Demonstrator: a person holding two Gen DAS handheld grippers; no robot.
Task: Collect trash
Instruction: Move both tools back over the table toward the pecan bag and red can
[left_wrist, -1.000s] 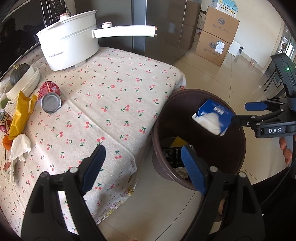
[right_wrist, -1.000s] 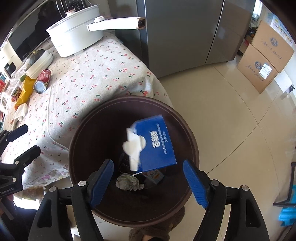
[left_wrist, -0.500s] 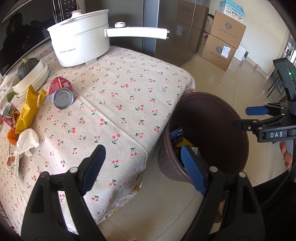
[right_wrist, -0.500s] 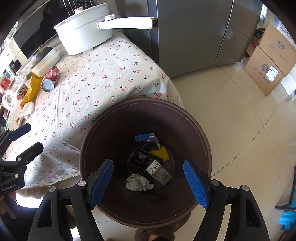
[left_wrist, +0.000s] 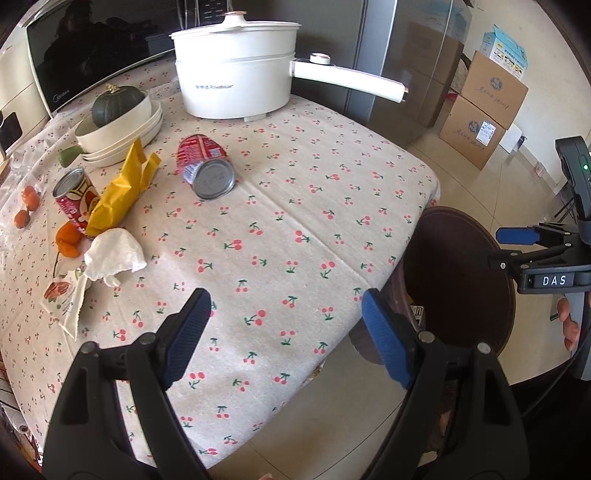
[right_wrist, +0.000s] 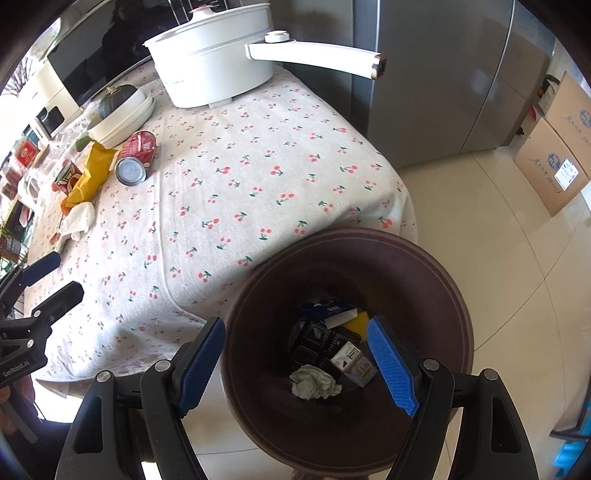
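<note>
since a second ago the blue box (right_wrist: 327, 309) dropped into my bin (right_wrist: 458, 306) — both grippers, left gripper (left_wrist: 282, 332) and right gripper (right_wrist: 295, 365), hang open and empty, probably heading for desk (left_wrist: 295, 221) litter.

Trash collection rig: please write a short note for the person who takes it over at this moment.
Left gripper: open, empty, over the table.
Right gripper: open, empty, above the bin.
Done: blue box, crumpled paper and small packs lie in the bin.
Left on the table: tipped can, upright can, yellow wrapper, white tissue, torn packet.
</note>
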